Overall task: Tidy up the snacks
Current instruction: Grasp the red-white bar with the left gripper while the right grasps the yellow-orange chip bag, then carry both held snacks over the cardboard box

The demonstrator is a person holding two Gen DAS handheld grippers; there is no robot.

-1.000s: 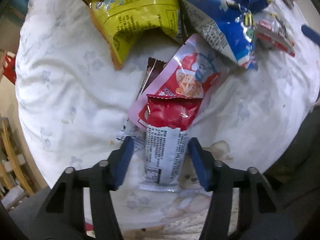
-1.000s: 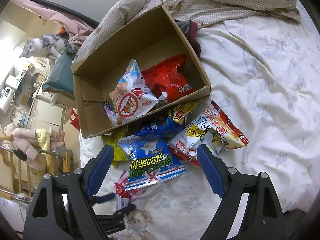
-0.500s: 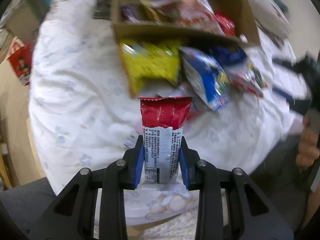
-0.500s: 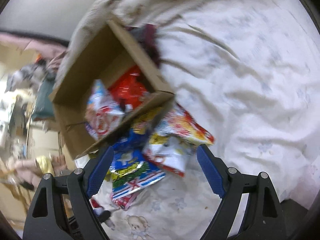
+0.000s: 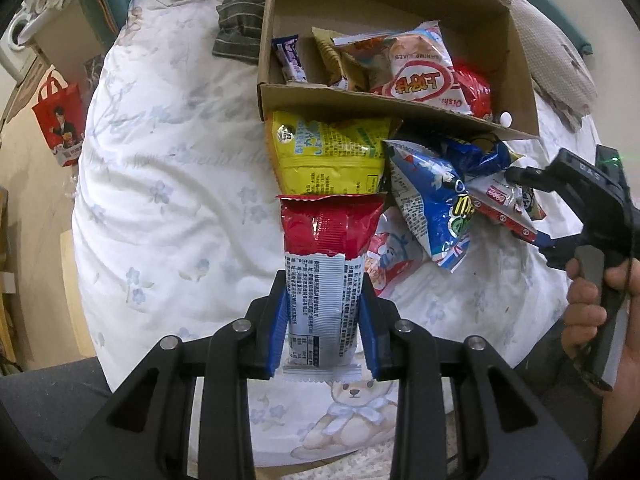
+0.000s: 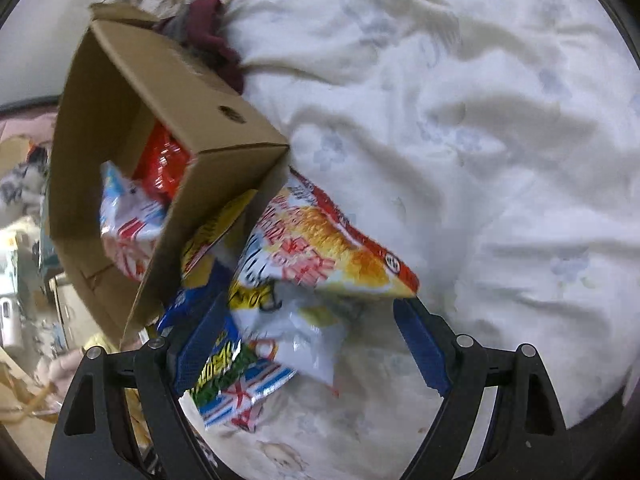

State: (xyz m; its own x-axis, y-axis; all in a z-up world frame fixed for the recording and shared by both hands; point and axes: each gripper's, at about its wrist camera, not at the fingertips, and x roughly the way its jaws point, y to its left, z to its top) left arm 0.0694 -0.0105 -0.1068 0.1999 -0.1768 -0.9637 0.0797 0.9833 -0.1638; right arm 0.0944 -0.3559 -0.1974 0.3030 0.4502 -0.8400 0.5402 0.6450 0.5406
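My left gripper [image 5: 322, 320] is shut on a red and white snack packet [image 5: 326, 272], lifted above the white bedcover. Beyond it lie a yellow bag [image 5: 328, 154] and a blue bag [image 5: 432, 204], in front of a cardboard box [image 5: 400, 104] that holds several snacks. My right gripper [image 6: 310, 344] stands open low over the pile. An orange and white chip bag [image 6: 316, 256] lies between its fingers, untouched by the pads. The blue bag [image 6: 236, 372] sits by its left finger, and the box [image 6: 216, 128] stands at the upper left. The right gripper [image 5: 580, 196] also shows in the left wrist view, in a person's hand.
A pink and white packet [image 5: 390, 256] lies beside the held one. A dark striped cloth [image 5: 238, 28] rests by the box's far corner. A red shopping bag [image 5: 60, 120] hangs off the bed's left side. Rumpled white bedding [image 6: 460, 140] spreads to the right.
My left gripper shut on the red and white packet and lifted it off the bed. My right gripper sank toward the pile and rolled, so the chip bag now lies between its fingers.
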